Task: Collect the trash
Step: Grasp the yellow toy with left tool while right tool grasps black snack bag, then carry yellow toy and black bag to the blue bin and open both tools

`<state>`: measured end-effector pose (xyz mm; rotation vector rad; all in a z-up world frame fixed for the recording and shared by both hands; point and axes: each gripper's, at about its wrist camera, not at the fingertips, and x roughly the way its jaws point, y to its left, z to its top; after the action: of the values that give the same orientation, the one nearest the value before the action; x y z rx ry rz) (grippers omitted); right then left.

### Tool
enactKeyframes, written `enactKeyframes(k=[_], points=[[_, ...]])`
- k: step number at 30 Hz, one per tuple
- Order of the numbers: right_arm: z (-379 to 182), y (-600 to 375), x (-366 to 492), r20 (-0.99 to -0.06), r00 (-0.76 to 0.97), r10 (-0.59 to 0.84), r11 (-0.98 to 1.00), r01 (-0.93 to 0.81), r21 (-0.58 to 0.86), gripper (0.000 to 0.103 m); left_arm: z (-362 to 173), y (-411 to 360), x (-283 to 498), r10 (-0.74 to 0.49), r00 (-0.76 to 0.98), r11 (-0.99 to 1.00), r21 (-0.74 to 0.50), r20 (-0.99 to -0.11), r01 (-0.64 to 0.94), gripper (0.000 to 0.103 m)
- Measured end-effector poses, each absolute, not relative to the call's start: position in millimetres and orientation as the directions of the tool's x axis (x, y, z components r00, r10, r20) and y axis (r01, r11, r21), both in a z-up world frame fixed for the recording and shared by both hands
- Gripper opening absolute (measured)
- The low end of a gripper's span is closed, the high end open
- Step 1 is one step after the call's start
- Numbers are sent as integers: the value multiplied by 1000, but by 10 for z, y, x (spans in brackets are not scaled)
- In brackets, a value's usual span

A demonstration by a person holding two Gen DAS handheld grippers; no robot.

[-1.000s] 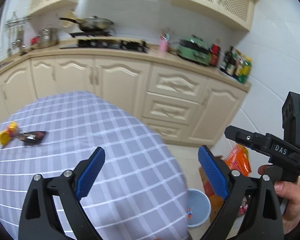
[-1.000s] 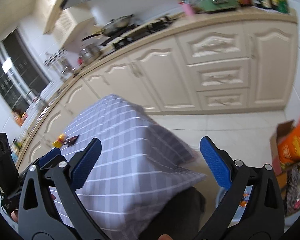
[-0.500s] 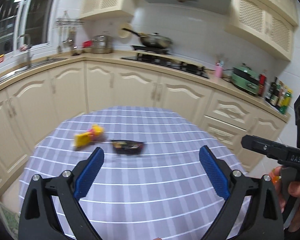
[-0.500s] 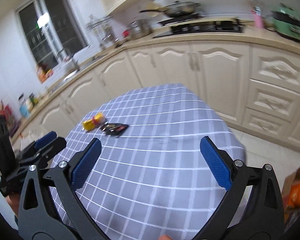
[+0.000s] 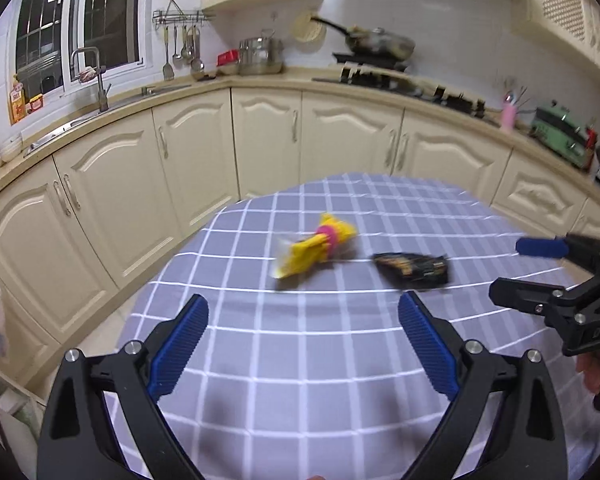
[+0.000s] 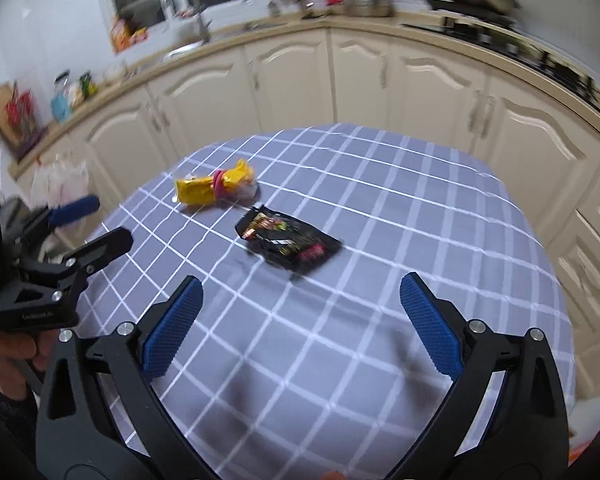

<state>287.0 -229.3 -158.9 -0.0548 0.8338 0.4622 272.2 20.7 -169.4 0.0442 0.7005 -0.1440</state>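
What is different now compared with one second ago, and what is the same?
Both cameras swung from the table edge and floor toward the table. The yellow wrapper and black wrapper, earlier far off, now lie near and ahead of the left gripper and right gripper. Nothing was grasped or released. Both grippers stay open and empty; the wrappers lie side by side as before.

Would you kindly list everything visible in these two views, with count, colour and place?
yellow wrapper: one, yellow with a pink band, mid-table.
black wrapper: one, black with printed colours, beside the yellow one, apart from it.
tablecloth: one, grey-lilac with white checks, over the table.
cabinets: cream, along the wall behind.
frying pan: one, dark, on the hob.
steel pot: one, silver, on the counter.
faucet: one, metal, below the window.
left tool: black with blue pads, open, above the table.
right tool: same, open.
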Motion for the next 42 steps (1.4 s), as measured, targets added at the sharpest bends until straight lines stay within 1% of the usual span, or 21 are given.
enactKeyframes(k=[3,7,9,10,12,13,14,16,17,18,21,22,24,29,32,35,42], points=[[-1746,-2101,3117,-753,546,368,880,-466,92,97,-1812,240,2954,-88,733,987,38,-674,154,94],[-1893,-1967,3332,-770,502,394,844,-528,88,96,-1923,226,3260,-84,709,976,84,-700,199,94],[-1944,-1909,3389,-782,493,382,836,-544,66,84,-1964,237,3435,-148,670,970,27,-728,243,94],[-1978,-1893,3418,-790,486,373,836,-545,60,70,-1968,242,3487,-158,665,968,17,-730,249,94],[-1983,-1893,3404,-784,500,368,835,-549,42,54,-1983,207,3607,-153,662,964,37,-733,264,94],[-1981,-1901,3383,-780,506,367,833,-552,34,49,-1990,173,3672,-147,661,960,54,-735,274,93],[-1990,-1899,3370,-777,510,368,833,-553,31,47,-1998,144,3703,-149,660,958,59,-737,282,93],[-1999,-1918,3336,-770,522,368,836,-548,28,45,-2023,58,3748,-179,640,946,49,-747,321,65],[-1989,-1926,3341,-770,525,362,839,-543,24,44,-2051,19,3775,-192,619,941,35,-762,335,40],[-1987,-1927,3325,-770,530,356,842,-539,19,44,-2083,-13,3791,-203,599,939,19,-774,343,38],[-1981,-1957,3269,-767,532,359,852,-522,37,42,-2064,-58,3688,-231,598,933,0,-767,360,25],[-1971,-1979,3247,-765,530,367,856,-514,54,42,-2063,-55,3646,-241,596,934,-17,-766,356,23],[-1950,-2038,3208,-758,526,386,860,-502,89,42,-2063,-47,3560,-256,594,937,-45,-763,346,10],[-1895,-2227,2850,-730,545,412,876,-458,153,42,-1993,25,3152,-284,625,948,-114,-727,297,10],[-1848,-2331,2586,-714,567,411,886,-433,166,42,-1946,18,2886,-295,642,949,-139,-708,284,10],[-1743,-2496,2299,-687,594,418,892,-410,189,42,-1867,-30,2591,-314,660,945,-159,-682,286,10],[-1464,-2864,1754,-639,662,391,915,-355,191,42,-1631,-305,1971,-359,701,931,-188,-616,312,10]])
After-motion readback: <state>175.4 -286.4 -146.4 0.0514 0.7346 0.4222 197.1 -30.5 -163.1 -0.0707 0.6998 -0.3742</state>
